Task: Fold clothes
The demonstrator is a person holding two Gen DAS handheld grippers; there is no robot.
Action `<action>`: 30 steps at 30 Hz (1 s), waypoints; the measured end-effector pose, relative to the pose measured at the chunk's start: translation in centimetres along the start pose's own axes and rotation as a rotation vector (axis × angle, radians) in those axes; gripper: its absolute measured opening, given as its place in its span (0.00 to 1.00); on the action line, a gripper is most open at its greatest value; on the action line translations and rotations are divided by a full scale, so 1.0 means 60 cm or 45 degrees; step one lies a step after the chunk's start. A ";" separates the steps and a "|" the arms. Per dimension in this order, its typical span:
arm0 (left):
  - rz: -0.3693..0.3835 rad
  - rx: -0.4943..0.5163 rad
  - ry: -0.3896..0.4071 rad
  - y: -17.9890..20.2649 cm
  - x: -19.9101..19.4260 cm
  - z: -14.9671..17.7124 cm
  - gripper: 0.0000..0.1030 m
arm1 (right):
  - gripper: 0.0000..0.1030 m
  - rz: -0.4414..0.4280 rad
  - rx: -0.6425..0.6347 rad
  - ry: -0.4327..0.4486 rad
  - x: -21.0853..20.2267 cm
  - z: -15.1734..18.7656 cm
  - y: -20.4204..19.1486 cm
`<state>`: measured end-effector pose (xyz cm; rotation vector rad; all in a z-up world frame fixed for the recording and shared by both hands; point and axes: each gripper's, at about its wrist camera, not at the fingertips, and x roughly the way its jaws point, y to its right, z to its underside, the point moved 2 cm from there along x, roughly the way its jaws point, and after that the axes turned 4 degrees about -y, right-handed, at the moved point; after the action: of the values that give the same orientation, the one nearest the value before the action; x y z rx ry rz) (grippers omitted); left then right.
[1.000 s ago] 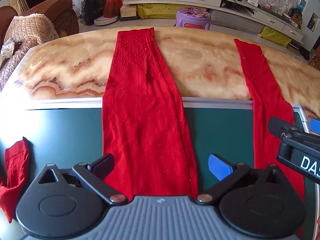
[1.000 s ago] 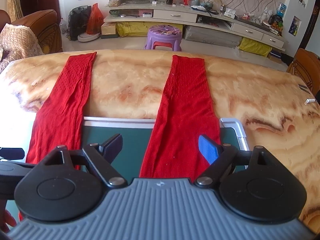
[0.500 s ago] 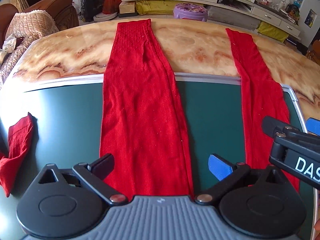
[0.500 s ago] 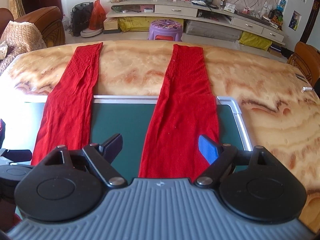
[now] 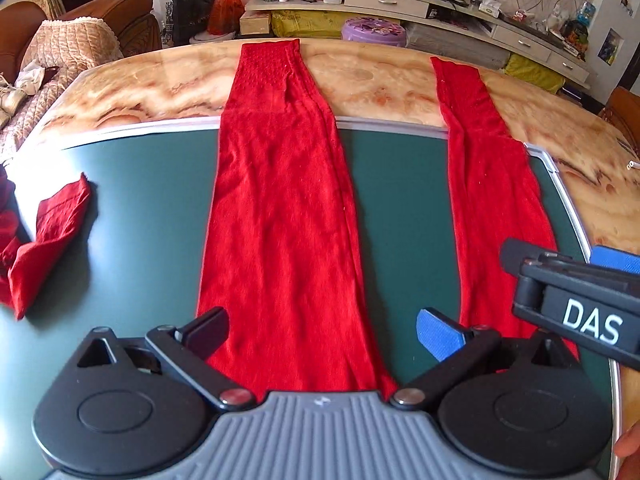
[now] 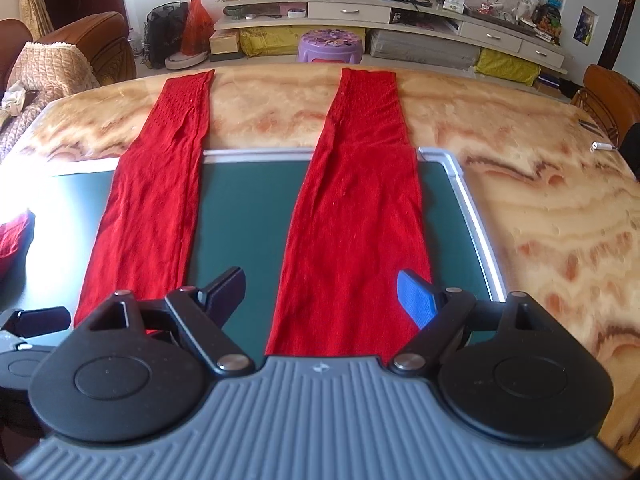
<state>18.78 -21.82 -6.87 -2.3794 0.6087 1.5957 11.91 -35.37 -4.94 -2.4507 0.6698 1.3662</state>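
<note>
Red knit trousers lie flat, legs pointing away across a green mat [image 5: 400,200] onto a marble table [image 5: 380,80]. The left leg [image 5: 280,208] runs straight ahead of my left gripper [image 5: 322,326], which is open above its near end. The right leg [image 6: 356,208] runs ahead of my right gripper [image 6: 330,294], also open above it. The left leg also shows in the right wrist view [image 6: 156,200], and the right leg in the left wrist view [image 5: 488,184]. The right gripper's fingers [image 5: 516,256] show at the right of the left wrist view.
A small crumpled red cloth [image 5: 44,240] lies on the mat's left side. The mat's metal edge [image 6: 476,224] runs along the right. Beyond the table stand a purple stool [image 6: 330,44], a sofa [image 6: 68,60] and low shelves [image 6: 400,12].
Both grippers have drawn back toward me and risen; more of the green mat and the trouser legs shows. The jaws stay open. The cloth has not moved.
</note>
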 end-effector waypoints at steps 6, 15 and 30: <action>0.005 -0.012 0.002 -0.004 -0.031 0.047 1.00 | 0.88 -0.004 -0.009 -0.012 -0.034 0.044 -0.002; 0.008 -0.043 0.018 -0.017 -0.094 0.125 1.00 | 0.88 0.006 -0.016 0.008 -0.109 0.108 -0.004; -0.035 -0.072 0.044 -0.056 -0.209 0.254 1.00 | 0.88 0.010 0.025 0.039 -0.241 0.233 0.000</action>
<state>3.49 -10.07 -1.46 -2.4499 0.5415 1.5841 -4.89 -25.42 0.01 -2.4603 0.6972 1.3212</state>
